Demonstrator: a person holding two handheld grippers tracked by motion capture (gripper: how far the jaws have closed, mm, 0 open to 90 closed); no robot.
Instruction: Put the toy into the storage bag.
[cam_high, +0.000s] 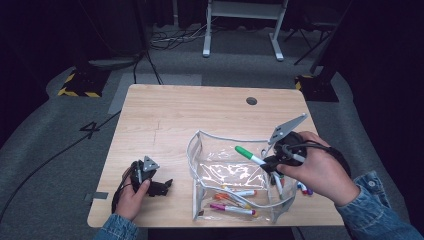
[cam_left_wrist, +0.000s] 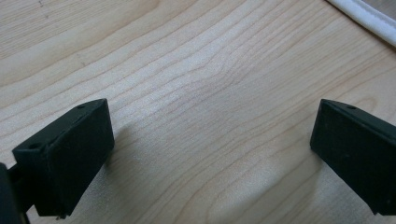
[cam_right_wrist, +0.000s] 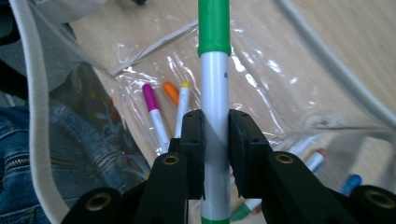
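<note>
A clear plastic pouch (cam_high: 200, 150) with a white zip rim stands open on the wooden table (cam_high: 200, 107). Several markers lie inside it, among them a pink one (cam_high: 232, 209) and an orange one (cam_high: 239, 193). My right gripper (cam_high: 272, 162) is shut on a white marker with a green cap (cam_high: 250, 155), held over the pouch's mouth with the cap pointing left. In the right gripper view the green-capped marker (cam_right_wrist: 214, 98) stands between the pads (cam_right_wrist: 194, 140), above the pink marker (cam_right_wrist: 153, 109) and orange marker (cam_right_wrist: 171, 92). My left gripper (cam_high: 167, 185) rests on the table left of the pouch, jaws wide apart and bare.
Two more markers (cam_high: 304, 189) lie on the table under the right hand, beside the pouch. A cable hole (cam_high: 251, 101) sits at the table's far edge. The pouch's white rim (cam_left_wrist: 369, 21) shows at the top right of the left gripper view.
</note>
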